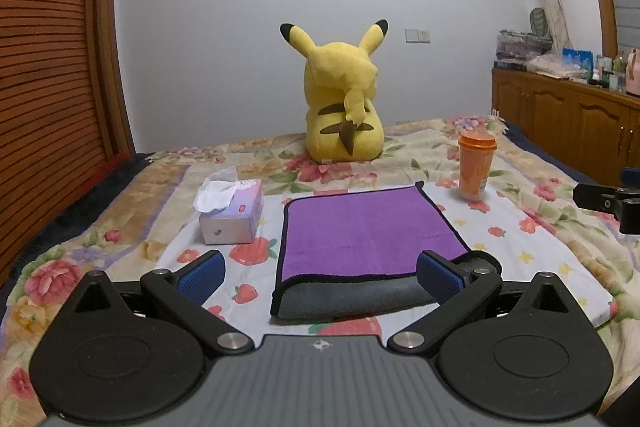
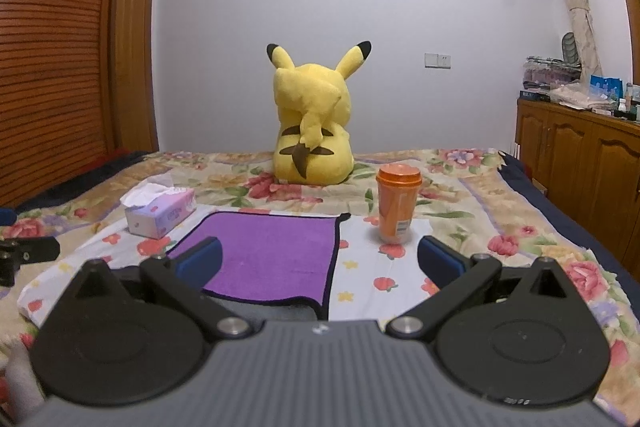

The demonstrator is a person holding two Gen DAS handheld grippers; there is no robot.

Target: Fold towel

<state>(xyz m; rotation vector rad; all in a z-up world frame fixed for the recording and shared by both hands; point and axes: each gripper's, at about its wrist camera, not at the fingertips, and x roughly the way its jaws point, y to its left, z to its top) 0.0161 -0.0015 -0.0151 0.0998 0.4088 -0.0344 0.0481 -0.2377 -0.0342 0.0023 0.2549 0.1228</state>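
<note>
Left gripper (image 1: 320, 273) and right gripper (image 2: 320, 259) both level at lower frame, fingers wide apart, holding nothing, over the near edge of the folded towel (image 1: 372, 231).

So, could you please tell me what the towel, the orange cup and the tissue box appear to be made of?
The towel looks like plush microfibre: matte purple nap, grey underside, stitched black edging. The orange cup seems to be translucent plastic with a ridged lid and a printed label. The tissue box looks like a soft printed pack, film or thin card, with crumpled white paper tissue sticking out.
</note>
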